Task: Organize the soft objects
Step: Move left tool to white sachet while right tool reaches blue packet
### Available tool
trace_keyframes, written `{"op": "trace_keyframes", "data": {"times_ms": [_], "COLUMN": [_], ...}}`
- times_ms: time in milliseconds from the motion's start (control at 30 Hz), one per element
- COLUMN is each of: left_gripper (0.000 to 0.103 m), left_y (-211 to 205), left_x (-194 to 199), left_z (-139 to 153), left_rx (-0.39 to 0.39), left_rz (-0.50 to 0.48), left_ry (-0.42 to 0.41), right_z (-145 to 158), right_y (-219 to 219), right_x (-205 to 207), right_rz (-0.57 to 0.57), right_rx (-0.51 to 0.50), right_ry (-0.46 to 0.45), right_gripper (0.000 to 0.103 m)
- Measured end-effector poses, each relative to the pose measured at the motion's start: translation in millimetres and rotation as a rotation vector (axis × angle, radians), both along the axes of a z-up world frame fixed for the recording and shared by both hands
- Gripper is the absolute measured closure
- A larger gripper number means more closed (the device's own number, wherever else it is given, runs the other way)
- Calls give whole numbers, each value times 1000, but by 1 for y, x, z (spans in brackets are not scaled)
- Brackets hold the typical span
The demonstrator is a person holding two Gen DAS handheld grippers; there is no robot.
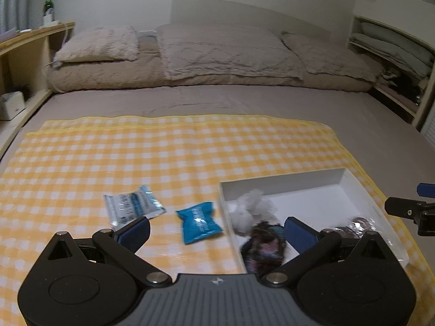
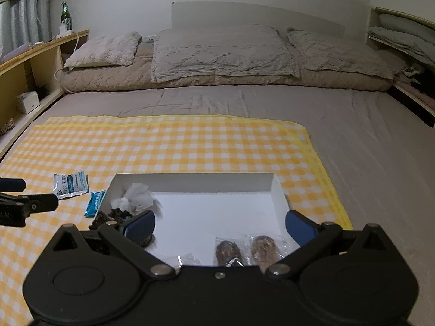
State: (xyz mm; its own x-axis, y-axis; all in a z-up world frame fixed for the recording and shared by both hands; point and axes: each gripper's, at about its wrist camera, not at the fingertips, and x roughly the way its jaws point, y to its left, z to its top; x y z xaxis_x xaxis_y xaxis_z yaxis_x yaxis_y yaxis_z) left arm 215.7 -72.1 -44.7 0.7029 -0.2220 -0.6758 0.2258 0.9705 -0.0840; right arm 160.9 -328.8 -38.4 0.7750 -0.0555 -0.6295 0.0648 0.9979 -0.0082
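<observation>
A white shallow box [image 1: 282, 180] [image 2: 194, 180] sits on a yellow checked cloth [image 1: 163, 149] [image 2: 176, 141] on the bed. In it lie a crumpled white tissue [image 1: 251, 207] [image 2: 138, 197], a dark patterned soft item [image 1: 265, 244] [image 2: 114, 214] and clear packets with brown contents [image 2: 244, 248] [image 1: 359, 224]. A blue packet [image 1: 198, 221] [image 2: 95, 203] and a white-and-blue sachet [image 1: 133, 206] [image 2: 70, 184] lie on the cloth left of the box. My left gripper [image 1: 217, 231] is open and empty above the blue packet and the box's left edge. My right gripper [image 2: 220, 224] is open and empty over the box.
Pillows [image 1: 231, 46] and a folded duvet lie at the bed's far end. A wooden shelf [image 2: 40, 46] with a green bottle [image 2: 64, 11] runs along the left. Shelving with bedding [image 1: 394, 46] stands at the right.
</observation>
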Motion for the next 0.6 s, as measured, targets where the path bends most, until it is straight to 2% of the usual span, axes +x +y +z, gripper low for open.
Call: {"op": "trace_keyframes", "data": {"times_ms": [400, 600], "left_gripper": [0, 0], "left_y": [58, 86], "left_x": [9, 13], "left_z": [1, -1], "left_rx": [29, 17], "left_rz": [125, 193], "left_ry": [-16, -25], "right_z": [-2, 2], "right_y": [54, 86], "right_x": [32, 48], "right_rz": [82, 133], "right_rx": [-26, -12], "right_ry": [-14, -40], "right_gripper": [0, 0]}}
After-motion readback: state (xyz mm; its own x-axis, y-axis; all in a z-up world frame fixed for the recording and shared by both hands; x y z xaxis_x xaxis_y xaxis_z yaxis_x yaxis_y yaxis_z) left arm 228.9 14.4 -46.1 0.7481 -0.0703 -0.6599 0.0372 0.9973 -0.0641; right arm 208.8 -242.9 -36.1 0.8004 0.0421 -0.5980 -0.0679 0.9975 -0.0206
